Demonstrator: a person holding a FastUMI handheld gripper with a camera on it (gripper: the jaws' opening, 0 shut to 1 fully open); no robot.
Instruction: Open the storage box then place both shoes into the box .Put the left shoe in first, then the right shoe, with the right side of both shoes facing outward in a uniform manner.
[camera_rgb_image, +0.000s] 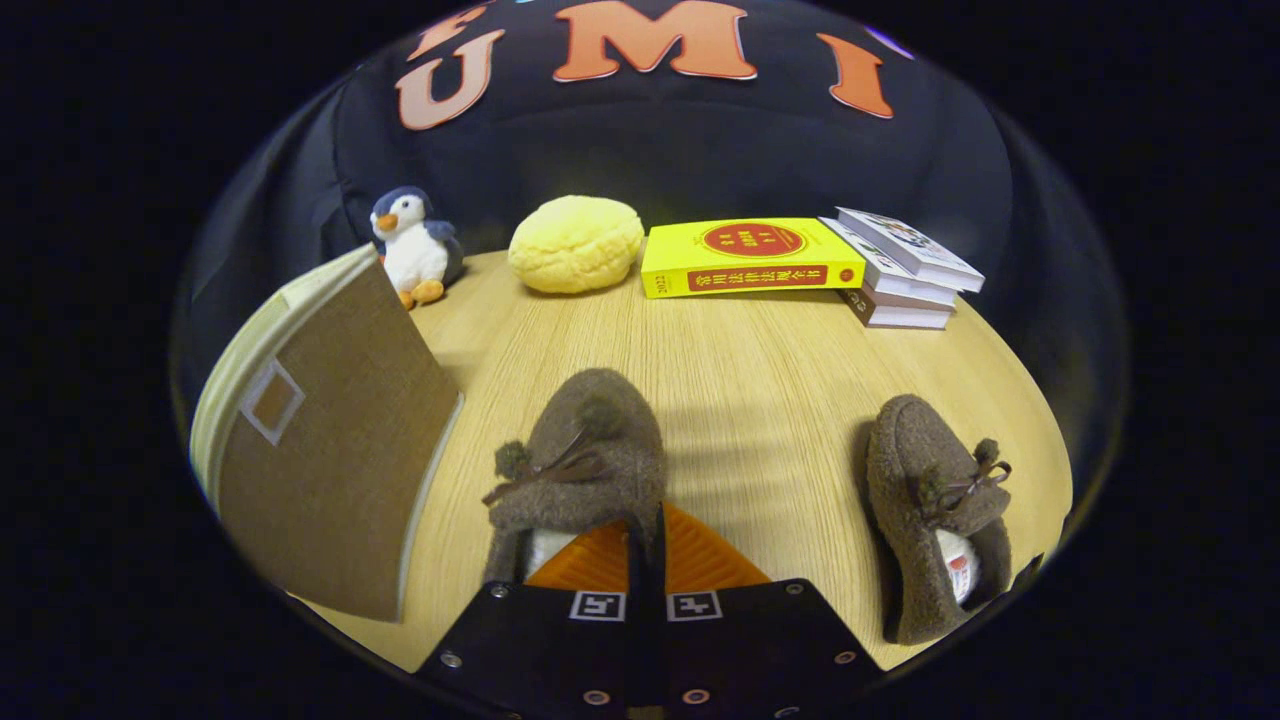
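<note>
My gripper (645, 548) has its two orange fingers (600, 565) drawn almost together on the heel-side collar of a brown fuzzy shoe (585, 455). The left finger sits over the shoe's white lining and a thin dark edge of the shoe runs between the pads. The shoe's toe points away from me, and its bow and pompoms sit on top. A second matching shoe (935, 510) lies on the wooden table (760, 400) to the right of the fingers, toe also pointing away. The brown fabric storage box (330, 470) stands left of the fingers, its panel with a label window tilted toward me.
Along the back of the table stand a plush penguin (412, 245), a yellow round cushion (577, 243), a yellow book (748, 257) and a stack of books (905, 270). Bare wood lies between the two shoes and ahead of them.
</note>
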